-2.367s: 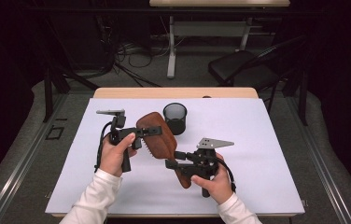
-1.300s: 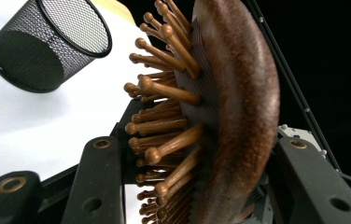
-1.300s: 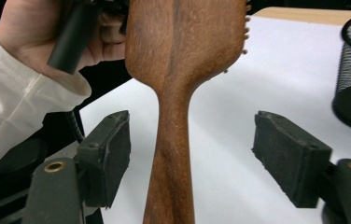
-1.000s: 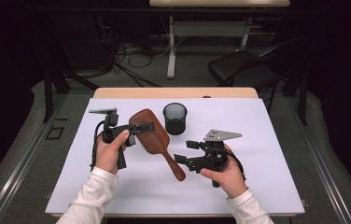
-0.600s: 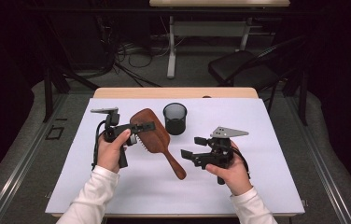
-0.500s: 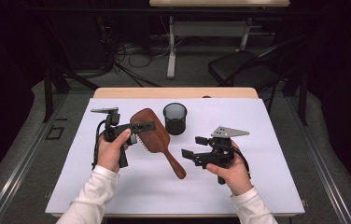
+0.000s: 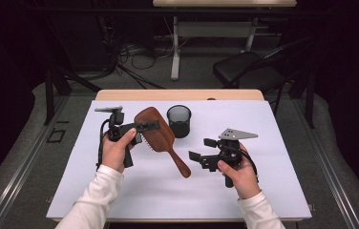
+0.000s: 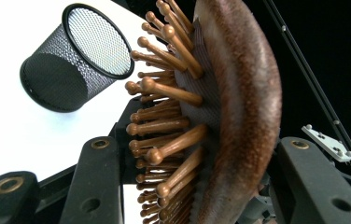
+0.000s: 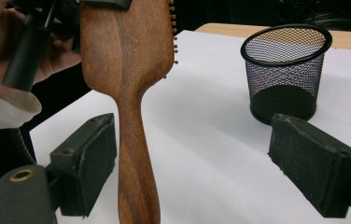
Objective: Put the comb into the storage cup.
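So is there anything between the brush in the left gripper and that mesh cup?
Nothing visible. The left gripper is clamped on the head of the hairbrush, and the mesh cup stands just beside it on the white table, mouth open. The right gripper stands open near the handle end, away from the cup.

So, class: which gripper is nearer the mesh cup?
Left. The left gripper holds the hairbrush just beside the mesh cup; the right gripper sits farther off.
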Action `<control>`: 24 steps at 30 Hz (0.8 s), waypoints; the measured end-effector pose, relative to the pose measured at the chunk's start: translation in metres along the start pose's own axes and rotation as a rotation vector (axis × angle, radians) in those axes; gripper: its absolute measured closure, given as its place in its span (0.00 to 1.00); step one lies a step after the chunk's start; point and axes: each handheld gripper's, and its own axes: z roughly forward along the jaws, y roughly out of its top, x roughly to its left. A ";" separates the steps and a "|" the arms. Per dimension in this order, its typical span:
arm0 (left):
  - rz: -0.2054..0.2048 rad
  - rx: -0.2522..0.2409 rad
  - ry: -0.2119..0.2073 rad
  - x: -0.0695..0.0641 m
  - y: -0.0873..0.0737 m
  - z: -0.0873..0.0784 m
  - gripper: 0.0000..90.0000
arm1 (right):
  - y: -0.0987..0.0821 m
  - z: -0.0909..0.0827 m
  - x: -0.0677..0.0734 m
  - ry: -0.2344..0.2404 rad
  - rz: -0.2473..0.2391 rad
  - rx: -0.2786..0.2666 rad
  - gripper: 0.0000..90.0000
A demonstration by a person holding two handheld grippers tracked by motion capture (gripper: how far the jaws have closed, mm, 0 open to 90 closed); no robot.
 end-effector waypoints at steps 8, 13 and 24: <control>0.008 -0.029 0.017 -0.002 0.004 0.002 0.58 | 0.001 -0.004 -0.002 -0.014 0.000 -0.005 0.16; 0.005 -0.052 0.013 -0.003 0.007 0.003 0.58 | 0.002 -0.004 -0.002 -0.020 0.005 -0.012 0.16; 0.004 -0.116 0.048 -0.006 0.019 0.003 0.58 | 0.002 -0.006 -0.003 -0.034 0.007 -0.006 0.16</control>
